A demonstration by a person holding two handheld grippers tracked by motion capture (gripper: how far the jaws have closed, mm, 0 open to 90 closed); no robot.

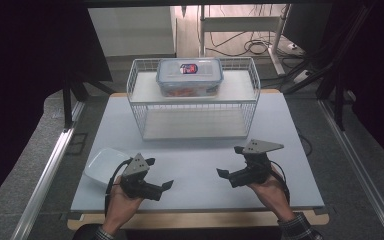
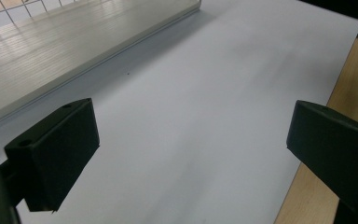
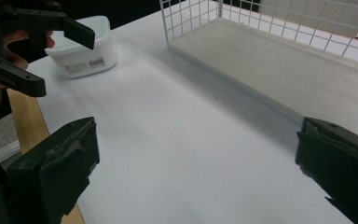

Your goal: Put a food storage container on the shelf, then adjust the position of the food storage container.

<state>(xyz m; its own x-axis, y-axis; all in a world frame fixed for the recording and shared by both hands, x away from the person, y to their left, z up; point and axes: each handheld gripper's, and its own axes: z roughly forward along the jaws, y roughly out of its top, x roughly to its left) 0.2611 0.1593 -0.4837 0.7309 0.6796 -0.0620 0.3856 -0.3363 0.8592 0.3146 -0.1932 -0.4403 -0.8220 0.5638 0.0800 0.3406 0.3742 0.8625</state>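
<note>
My left gripper [image 1: 159,173] is held low over the front left of the white tabletop [image 1: 195,167], jaws wide open with nothing between them. My right gripper [image 1: 229,161] hovers at the front right, open and empty too. In the left gripper view the left gripper [image 2: 191,140] frames bare white tabletop [image 2: 191,93]. The right gripper view shows the right gripper [image 3: 196,158] over the board, and farther off the left gripper [image 3: 60,60] beside a white dish [image 3: 84,42]. A clear lidded container [image 1: 190,76] sits on the top shelf of a white wire rack [image 1: 195,107].
The white dish [image 1: 102,166] lies at the table's front left corner, just left of my left hand. The rack's lower shelf [image 3: 279,65] is bare. Metal rails [image 1: 50,170] run along both sides of the table, with cables on the floor behind.
</note>
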